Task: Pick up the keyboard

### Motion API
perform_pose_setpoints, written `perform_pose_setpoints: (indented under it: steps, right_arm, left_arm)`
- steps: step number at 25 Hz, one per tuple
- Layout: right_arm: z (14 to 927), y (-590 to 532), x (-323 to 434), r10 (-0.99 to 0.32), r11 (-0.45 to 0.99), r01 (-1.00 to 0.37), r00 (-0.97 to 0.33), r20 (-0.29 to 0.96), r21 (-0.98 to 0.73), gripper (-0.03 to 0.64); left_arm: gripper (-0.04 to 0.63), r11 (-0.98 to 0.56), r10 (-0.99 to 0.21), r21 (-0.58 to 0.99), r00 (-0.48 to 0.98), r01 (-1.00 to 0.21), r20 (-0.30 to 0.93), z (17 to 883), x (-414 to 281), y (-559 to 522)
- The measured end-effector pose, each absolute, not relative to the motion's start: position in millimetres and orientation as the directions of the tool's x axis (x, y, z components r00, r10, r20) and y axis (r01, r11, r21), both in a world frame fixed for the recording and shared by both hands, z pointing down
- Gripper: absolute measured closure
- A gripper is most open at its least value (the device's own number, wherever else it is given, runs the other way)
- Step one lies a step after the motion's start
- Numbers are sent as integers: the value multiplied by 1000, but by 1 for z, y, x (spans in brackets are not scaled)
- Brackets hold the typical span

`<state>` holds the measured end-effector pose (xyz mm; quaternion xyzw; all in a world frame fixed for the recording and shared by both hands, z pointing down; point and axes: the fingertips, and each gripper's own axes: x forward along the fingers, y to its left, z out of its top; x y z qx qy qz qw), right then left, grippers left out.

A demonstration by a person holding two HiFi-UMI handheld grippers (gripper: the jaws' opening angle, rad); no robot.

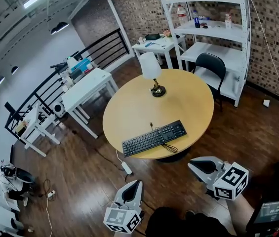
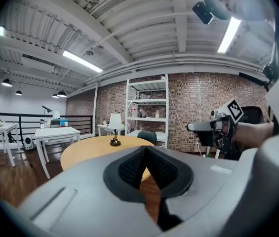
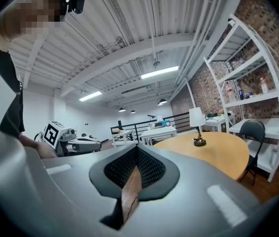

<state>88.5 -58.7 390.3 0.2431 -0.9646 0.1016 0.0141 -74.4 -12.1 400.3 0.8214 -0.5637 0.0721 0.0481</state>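
A black keyboard [image 1: 154, 138] lies near the front edge of the round wooden table [image 1: 188, 102], its cable coiled beside it. Both grippers hover over the floor short of the table, apart from the keyboard. My left gripper [image 1: 136, 183] is below the keyboard's left end with its jaws shut and empty [image 2: 146, 150]. My right gripper [image 1: 192, 165] is to the lower right of the keyboard, also shut with nothing between its pads [image 3: 137, 150]. Neither gripper view shows the keyboard. Each gripper view shows the other gripper: the right gripper [image 2: 198, 126] and the left gripper [image 3: 87, 144].
A white-shaded lamp [image 1: 151, 73] stands on the table's far side. A black chair [image 1: 211, 65] and white shelving [image 1: 213, 31] are behind the table. White tables [image 1: 87, 88] and a railing stand to the left. A power strip [image 1: 126, 168] with cables lies on the wooden floor.
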Motion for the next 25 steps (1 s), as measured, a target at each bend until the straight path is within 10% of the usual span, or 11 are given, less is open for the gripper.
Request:
perform_pose_setpoints:
  steps: [25]
  right_arm:
    - [401,-209,-50,-601,767,-612,-791,116,-194,614]
  left_arm:
    - [546,-533,-827,46,532,-845,185,405,-223,-189]
